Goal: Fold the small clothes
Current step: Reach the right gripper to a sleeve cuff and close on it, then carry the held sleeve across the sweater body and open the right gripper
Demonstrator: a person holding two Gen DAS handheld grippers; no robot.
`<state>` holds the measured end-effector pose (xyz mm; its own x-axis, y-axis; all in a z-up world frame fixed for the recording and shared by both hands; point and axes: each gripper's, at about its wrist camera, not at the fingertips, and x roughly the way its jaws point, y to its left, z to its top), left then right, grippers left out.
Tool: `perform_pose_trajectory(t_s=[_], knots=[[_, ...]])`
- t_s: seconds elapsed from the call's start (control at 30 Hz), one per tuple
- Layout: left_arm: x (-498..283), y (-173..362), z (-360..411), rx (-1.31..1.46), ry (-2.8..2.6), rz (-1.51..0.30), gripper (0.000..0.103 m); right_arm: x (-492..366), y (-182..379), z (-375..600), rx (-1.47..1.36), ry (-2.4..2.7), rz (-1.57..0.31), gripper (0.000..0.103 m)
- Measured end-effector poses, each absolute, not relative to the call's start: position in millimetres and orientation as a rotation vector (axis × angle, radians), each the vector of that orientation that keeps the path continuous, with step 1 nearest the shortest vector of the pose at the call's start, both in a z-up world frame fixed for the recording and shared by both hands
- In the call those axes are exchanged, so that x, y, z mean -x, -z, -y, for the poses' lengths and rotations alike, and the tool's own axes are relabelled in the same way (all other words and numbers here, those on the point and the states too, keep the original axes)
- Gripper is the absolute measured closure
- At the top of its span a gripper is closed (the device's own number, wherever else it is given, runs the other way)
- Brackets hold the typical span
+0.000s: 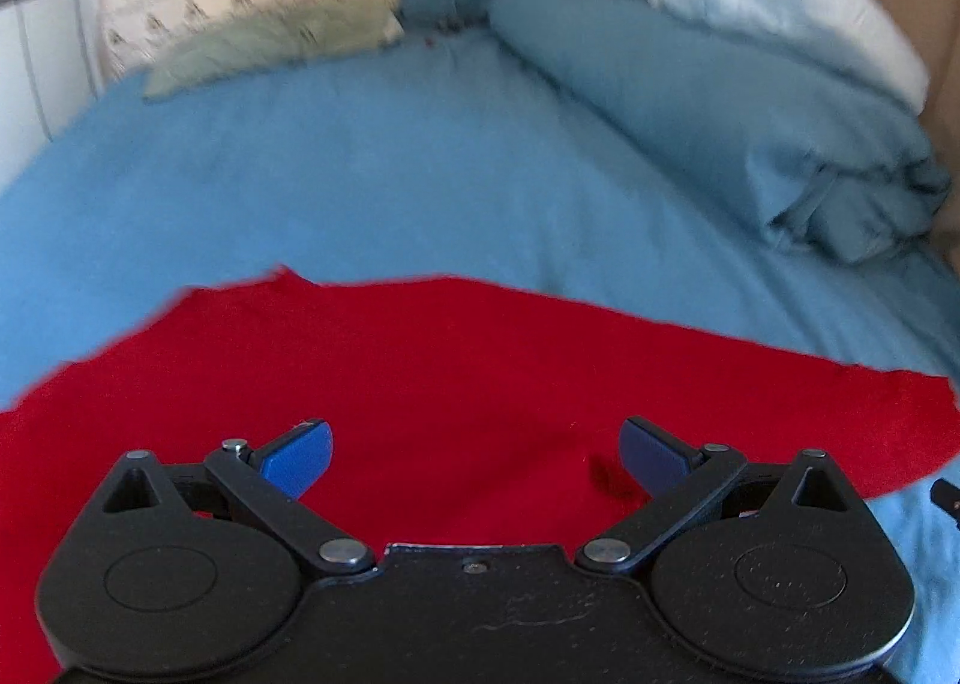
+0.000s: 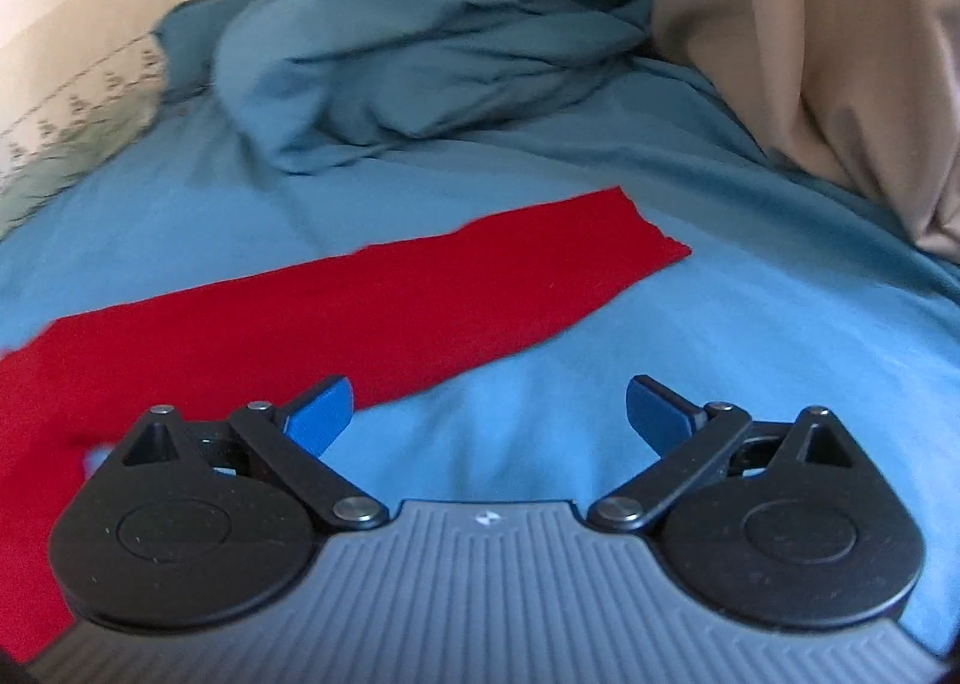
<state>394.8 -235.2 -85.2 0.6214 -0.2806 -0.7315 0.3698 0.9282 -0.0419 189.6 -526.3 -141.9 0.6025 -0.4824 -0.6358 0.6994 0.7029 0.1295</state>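
Note:
A red garment point(image 1: 456, 372) lies flat on the blue bed sheet point(image 1: 360, 192). My left gripper point(image 1: 474, 459) is open and empty, hovering over the middle of the red cloth with its blue pads spread wide. In the right wrist view the red garment point(image 2: 336, 312) stretches from the lower left toward the middle right, one end point(image 2: 630, 240) lying free on the sheet point(image 2: 690, 354). My right gripper point(image 2: 489, 414) is open and empty, over bare sheet just right of the cloth's near edge, its left pad point(image 2: 318, 414) above that edge.
A bunched teal duvet point(image 1: 720, 114) with a pale blue blanket point(image 1: 780, 6) lies at the far right of the bed. A patterned pillow point(image 1: 252, 18) sits at the far left by the headboard. Beige curtains point(image 2: 810, 54) hang at the right.

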Motion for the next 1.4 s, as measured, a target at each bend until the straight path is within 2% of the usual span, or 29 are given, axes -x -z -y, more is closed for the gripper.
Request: perform_pose_trajectory(t_s=[0.13,0.23,0.3,0.4,0.43,0.47,0.53,0.77,0.93,1.03,1.13,1.4], knots=[[-434,130,269,-0.164,0.374,-0.883,0.000,-205,164,548,-0.438,0.771,-0.559,0.001],[-451,152,285,-0.172,0.366,-0.953,0.000,-215,169,560,-0.461,0.811,-0.529,0.010],[-457,159,287,-0.171,0.353,-0.982,0.000,-220,169,570,-0.470,0.842,-0.536,0.022],[-463,160,290,-0.169,0.336,-0.997,0.000,-224,166,582,-0.495,0.895,-0.556,0.048],[-467,160,292,-0.166,0.335,-1.007,0.000,-225,164,584,-0.490,0.909,-0.571,0.061],[-470,159,292,-0.160,0.337,-1.019,0.000,-227,162,586,-0.486,0.913,-0.586,0.070],[-476,157,288,-0.152,0.351,-1.035,0.000,-229,155,586,-0.483,0.905,-0.609,0.080],[-478,110,229,-0.082,0.309,-0.945,0.000,-259,75,540,-0.408,0.721,-0.503,0.081],[-474,61,163,-0.091,0.242,-0.851,0.000,-317,9,455,-0.368,0.430,-0.398,0.081],[-473,44,116,-0.097,0.185,-0.806,0.000,-359,-7,389,-0.350,0.220,-0.385,0.081],[-471,45,67,-0.088,0.124,-0.799,0.000,-398,7,315,-0.332,0.030,-0.418,0.081],[-447,100,-40,0.063,0.034,-0.910,0.000,-440,135,166,-0.160,-0.178,-0.697,0.082]])
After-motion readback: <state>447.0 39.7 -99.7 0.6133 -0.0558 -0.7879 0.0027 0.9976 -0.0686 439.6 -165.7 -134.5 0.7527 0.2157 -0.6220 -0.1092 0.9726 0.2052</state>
